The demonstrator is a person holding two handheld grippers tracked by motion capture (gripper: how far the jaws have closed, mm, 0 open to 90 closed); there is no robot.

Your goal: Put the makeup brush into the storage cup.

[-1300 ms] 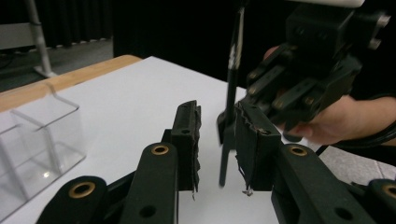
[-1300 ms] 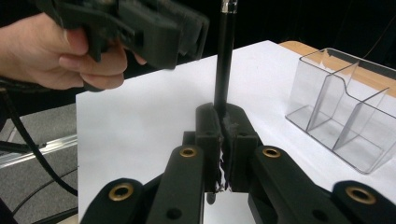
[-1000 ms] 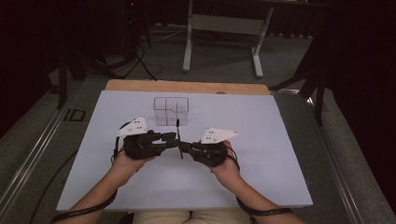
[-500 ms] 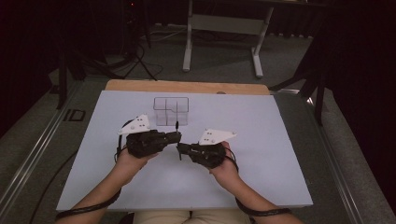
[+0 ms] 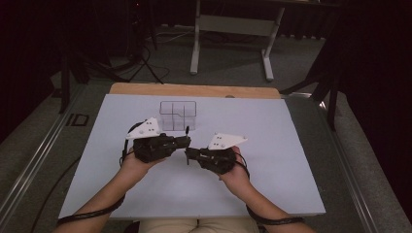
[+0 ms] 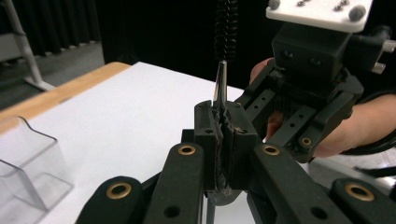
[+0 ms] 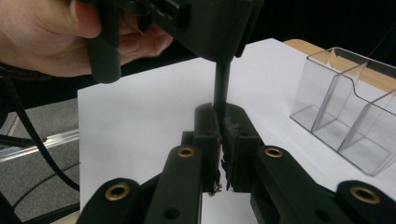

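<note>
Since the earlier frames the left tool (image 5: 180, 141) has drawn slightly apart from the right tool (image 5: 190, 153), and its jaws have just been closing; they now clamp the metal stem of a thin black bristle brush (image 6: 225, 28), held upright. The right tool pinches what appears to be the same brush's lower, dark handle (image 7: 221, 91), suggesting a handover or pull-apart. Both work above the white counter (image 5: 291, 160). A clear divided organizer (image 5: 178, 115) stands just beyond them. Grey carpet and a metal stand (image 5: 232, 24) lie behind.
</note>
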